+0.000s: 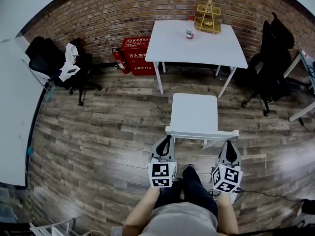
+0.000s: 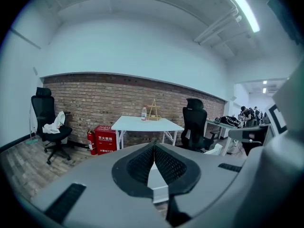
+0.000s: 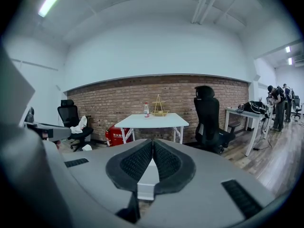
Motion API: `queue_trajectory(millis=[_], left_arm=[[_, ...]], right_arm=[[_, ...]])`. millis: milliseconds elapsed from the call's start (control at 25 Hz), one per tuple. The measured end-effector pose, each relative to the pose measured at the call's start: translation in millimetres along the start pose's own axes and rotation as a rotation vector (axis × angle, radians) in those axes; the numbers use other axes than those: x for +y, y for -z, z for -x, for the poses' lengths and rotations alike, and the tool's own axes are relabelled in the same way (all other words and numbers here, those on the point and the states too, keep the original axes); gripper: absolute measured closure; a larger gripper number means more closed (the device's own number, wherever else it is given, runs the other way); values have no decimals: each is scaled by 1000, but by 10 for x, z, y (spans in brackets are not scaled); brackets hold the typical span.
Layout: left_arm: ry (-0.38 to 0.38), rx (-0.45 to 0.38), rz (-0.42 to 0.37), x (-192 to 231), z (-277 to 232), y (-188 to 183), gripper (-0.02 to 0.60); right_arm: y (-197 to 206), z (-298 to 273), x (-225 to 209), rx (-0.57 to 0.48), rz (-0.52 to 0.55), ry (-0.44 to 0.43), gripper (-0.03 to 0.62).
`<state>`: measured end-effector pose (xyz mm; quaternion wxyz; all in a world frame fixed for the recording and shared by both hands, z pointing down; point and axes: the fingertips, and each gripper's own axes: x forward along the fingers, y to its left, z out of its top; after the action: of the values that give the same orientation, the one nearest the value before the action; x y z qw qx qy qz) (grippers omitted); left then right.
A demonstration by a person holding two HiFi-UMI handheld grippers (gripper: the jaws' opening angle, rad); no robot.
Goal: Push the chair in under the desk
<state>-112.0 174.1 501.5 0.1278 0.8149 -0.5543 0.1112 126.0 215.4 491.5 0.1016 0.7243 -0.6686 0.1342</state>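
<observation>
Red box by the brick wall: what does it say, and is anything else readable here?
"灭火器箱": white print, red box, upper line.
"119": ends its lower line; rest blurred.
Bottle label: too small to read.

Grey shirt (image 1: 183, 221), dark trousers (image 1: 198, 193), grey left claw (image 1: 167, 138), grey right claw (image 1: 228, 142), black-and-white marker cubes (image 1: 162, 175), black ribbed pads (image 2: 140, 165)

Grey-brown wood-plank floor (image 1: 98, 146): carries white rectangular desk (image 1: 167, 48), white square-seated chair (image 1: 194, 113) just in front of it, apart; red box-shaped cabinet (image 1: 138, 55) beside the desk. Desk top: clear red-capped bottle (image 1: 190, 28), yellow wooden triangular rack (image 1: 208, 18), both near far edge.
</observation>
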Motion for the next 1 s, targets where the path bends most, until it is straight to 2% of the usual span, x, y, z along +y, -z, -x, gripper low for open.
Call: queue_trajectory(millis=[320, 520, 760, 920, 1000], left_arm=[[-23, 36, -22, 89, -250, 40, 563], [-23, 44, 10, 65, -334, 125, 563], [-30, 89, -30, -3, -434, 199, 561], [-52, 108, -44, -7, -436, 251, 560], [-65, 114, -43, 13, -430, 272, 549]], right_arm=[[41, -308, -427, 49, 20, 58, 577], [89, -418, -619, 89, 62, 29, 576], [188, -548, -761, 130, 65, -33, 571], [234, -629, -759, 148, 78, -91, 477], [248, -644, -765, 151, 92, -110, 474]])
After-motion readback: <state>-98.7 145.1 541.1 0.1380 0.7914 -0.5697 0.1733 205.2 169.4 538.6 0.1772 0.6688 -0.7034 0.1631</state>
